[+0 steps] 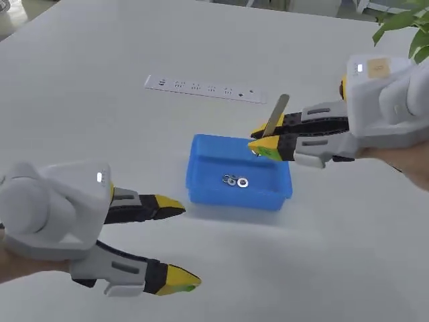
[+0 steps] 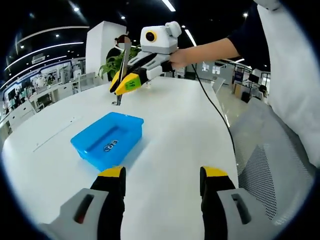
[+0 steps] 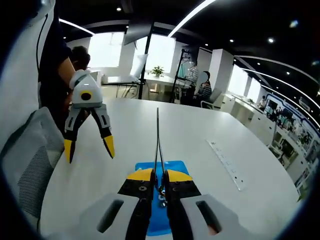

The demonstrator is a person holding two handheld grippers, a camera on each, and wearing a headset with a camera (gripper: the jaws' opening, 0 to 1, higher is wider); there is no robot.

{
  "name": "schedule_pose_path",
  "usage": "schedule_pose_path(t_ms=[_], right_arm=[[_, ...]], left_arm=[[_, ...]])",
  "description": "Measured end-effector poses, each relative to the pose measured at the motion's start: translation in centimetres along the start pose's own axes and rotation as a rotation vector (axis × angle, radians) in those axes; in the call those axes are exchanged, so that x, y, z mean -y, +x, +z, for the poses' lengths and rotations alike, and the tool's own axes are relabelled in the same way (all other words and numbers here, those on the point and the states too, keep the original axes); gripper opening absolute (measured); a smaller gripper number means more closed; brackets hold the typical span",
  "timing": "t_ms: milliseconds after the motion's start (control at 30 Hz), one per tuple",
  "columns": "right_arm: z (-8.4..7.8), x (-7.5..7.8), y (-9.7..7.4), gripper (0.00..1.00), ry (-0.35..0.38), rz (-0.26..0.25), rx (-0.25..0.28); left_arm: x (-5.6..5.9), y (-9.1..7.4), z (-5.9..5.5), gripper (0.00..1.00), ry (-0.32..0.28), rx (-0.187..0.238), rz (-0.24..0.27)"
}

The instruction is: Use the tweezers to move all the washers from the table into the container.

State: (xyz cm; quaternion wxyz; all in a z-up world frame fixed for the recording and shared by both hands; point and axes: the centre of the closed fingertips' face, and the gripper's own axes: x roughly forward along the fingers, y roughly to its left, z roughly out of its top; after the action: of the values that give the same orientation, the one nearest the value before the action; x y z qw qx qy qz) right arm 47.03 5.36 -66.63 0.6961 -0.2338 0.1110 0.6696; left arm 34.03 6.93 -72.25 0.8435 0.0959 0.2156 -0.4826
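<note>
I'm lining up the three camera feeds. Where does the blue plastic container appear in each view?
Head view: the blue plastic container sits just right of centre.
Left gripper view: left of centre, slightly below the middle.
Right gripper view: bottom centre, partly behind the right gripper holding the metal tweezers.
Shared landmark: the long white power strip.

**Left gripper spread, right gripper clamped**

The left gripper [image 1: 188, 243] hovers near and left, its jaws wide apart and pointing right. The right gripper [image 1: 258, 139] reaches in from the far right, jaws pressed together on the tweezers [image 1: 277, 114].
</note>
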Motion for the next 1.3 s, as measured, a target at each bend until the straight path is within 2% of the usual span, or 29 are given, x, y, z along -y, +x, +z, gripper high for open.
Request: schedule_pose_path(t_ms=[67,167,200,300,533,700,800,1033,1300], right_arm=[[-0.7,0.3,0.8,0.09,0.003,0.006,-0.017],[-1.6,0.2,1.8,0.09,0.013,0.019,-0.035],[-1.8,0.1,2.0,0.09,0.015,0.025,-0.037],[-2.6,-0.2,2.9,0.09,0.012,0.043,-0.054],[-5.3,0.0,4.9,0.09,0.046,0.064,-0.091],[-6.5,-0.1,5.7,0.09,0.064,0.071,-0.106],[-6.9,-0.2,6.0,0.09,0.071,0.072,-0.110],[-7.4,-0.3,6.1,0.09,0.079,0.065,-0.119],[-7.1,-0.2,6.1,0.10,0.097,0.056,-0.107]], left_arm=[[-0.1,-0.2,0.4,0.70,-0.030,0.027,0.006],[-0.5,-0.5,0.8,0.69,-0.024,0.050,0.027],[-0.5,-0.5,1.1,0.68,-0.038,0.067,0.023],[-0.7,-0.6,1.3,0.69,-0.052,0.079,0.026],[-1.3,-1.2,1.1,0.69,-0.046,0.072,0.050],[-1.6,-1.9,0.6,0.68,-0.044,0.055,0.065],[-1.8,-2.1,0.2,0.68,-0.048,0.040,0.075],[-2.3,-2.3,0.1,0.64,-0.065,0.049,0.085],[-2.4,-2.4,0.1,0.65,-0.068,0.048,0.089]])
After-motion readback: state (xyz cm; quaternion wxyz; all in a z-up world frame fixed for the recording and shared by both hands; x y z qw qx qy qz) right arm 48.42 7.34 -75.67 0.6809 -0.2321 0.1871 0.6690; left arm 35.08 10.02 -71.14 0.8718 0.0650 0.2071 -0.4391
